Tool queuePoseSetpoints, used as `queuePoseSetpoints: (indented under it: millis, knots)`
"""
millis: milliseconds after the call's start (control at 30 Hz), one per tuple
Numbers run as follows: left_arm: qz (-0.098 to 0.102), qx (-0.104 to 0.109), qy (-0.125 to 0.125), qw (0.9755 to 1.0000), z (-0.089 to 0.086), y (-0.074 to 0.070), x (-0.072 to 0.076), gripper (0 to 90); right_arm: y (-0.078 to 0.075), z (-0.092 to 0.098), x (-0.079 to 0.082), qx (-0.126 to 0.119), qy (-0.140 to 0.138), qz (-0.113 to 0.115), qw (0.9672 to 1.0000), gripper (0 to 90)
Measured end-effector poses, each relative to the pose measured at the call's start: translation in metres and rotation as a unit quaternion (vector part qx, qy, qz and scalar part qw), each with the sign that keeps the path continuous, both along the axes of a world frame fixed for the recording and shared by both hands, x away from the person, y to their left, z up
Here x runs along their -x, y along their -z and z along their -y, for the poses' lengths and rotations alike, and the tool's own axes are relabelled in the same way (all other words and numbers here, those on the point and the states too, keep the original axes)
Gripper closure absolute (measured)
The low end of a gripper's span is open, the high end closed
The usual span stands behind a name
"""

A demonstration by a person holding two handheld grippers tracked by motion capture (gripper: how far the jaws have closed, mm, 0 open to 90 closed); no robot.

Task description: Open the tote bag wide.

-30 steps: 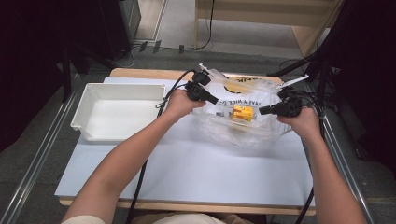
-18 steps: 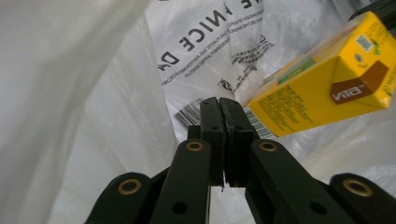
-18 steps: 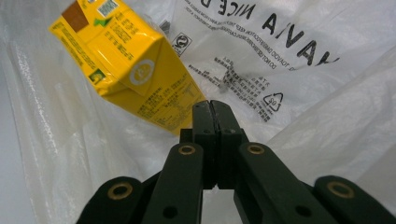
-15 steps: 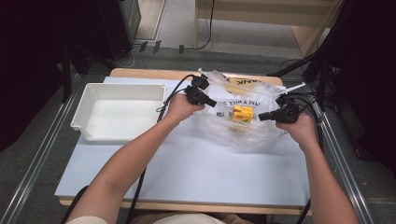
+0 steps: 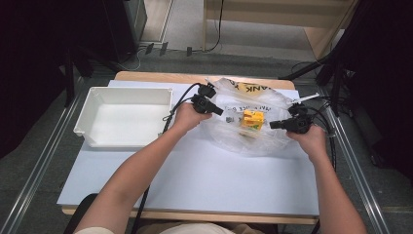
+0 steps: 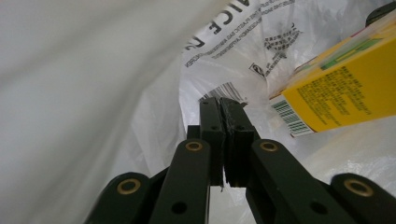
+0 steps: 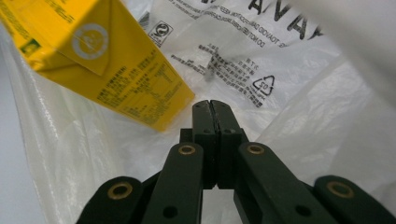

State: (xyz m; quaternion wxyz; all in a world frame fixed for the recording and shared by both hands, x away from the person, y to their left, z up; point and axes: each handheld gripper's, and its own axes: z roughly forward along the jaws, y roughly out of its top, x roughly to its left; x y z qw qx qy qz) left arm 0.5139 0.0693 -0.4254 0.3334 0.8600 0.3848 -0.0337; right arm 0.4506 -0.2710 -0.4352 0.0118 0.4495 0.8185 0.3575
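A clear plastic bag (image 5: 249, 142) with black print lies on the white table top (image 5: 195, 180), with a yellow carton (image 5: 253, 120) inside it. My left gripper (image 5: 221, 111) is shut on the bag's left side. My right gripper (image 5: 272, 125) is shut on its right side. In the left gripper view the jaws (image 6: 220, 100) are pressed together with thin film pinched between them, and the carton (image 6: 345, 93) lies just to the right. In the right gripper view the shut jaws (image 7: 211, 102) sit against the printed bag (image 7: 261, 51), below the carton (image 7: 107, 70).
An empty white tray (image 5: 122, 90) stands on the left of the table, next to the left hand. Black cables trail from both grippers. Metal rails run along both sides of the table, and a wooden shelf unit stands beyond its far edge.
Both hands have come down a little with the bag, which has sunk and spread wider on the table. The jaws have stayed shut.
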Motion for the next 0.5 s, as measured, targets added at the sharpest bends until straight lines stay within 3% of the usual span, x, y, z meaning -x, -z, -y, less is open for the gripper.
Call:
queuePoseSetpoints:
  millis: [233,367,500]
  knots:
    - [-0.007,-0.007,-0.010,0.9999,-0.007,0.010,-0.002,89.3,0.010,0.004,0.004,-0.007,0.020,0.000,0.9998,90.0]
    - [-0.019,0.000,-0.026,0.9995,-0.012,0.018,-0.004,89.3,0.019,0.010,0.006,-0.009,0.037,-0.007,0.9992,90.0]
    - [-0.019,-0.014,-0.028,0.9993,-0.013,0.021,-0.005,89.3,0.024,0.015,0.008,-0.001,0.053,-0.009,0.9986,90.0]
